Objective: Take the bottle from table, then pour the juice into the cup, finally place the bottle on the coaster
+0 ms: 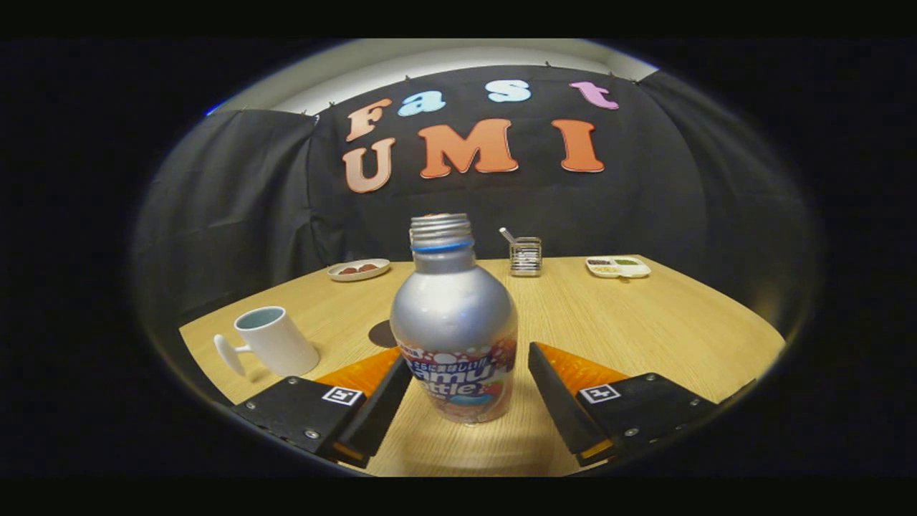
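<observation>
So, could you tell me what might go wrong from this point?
The bottle stands between the open gripper fingers, apparently nearer one finger; uneven closing could nudge or tip it. Its neck has no cap, so a tilt may spill juice on the table. The cup sits close alongside and could get knocked.
</observation>
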